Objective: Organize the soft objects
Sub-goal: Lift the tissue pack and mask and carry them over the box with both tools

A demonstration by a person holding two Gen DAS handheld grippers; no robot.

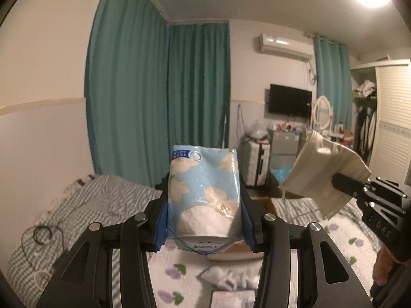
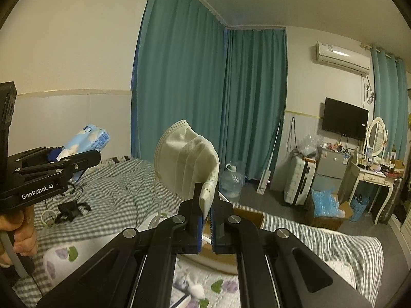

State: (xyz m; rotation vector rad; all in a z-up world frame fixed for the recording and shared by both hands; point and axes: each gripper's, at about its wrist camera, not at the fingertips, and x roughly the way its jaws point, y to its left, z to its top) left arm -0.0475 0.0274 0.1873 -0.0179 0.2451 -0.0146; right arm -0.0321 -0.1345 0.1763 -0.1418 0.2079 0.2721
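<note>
Left wrist view, centre frame: your left gripper (image 1: 204, 215) has its jaws clamped on the flanks of a blue tissue pack (image 1: 204, 192), held upright above the bed (image 1: 102, 200). The film dents at the pads; keep the squeeze as it is, since more would crush the pack and less could let the slick wrap slide.

Lower centre: a cardboard box (image 1: 267, 204) shows behind the pack, probably the drop spot. Carry level and lower inside before letting go.

Right wrist view, centre: your right gripper (image 2: 205, 220) is clenched on the edge of a stack of face masks (image 2: 187, 159), which fans upward. Only one end is pinched, so move slowly or single masks may slip free.
</note>
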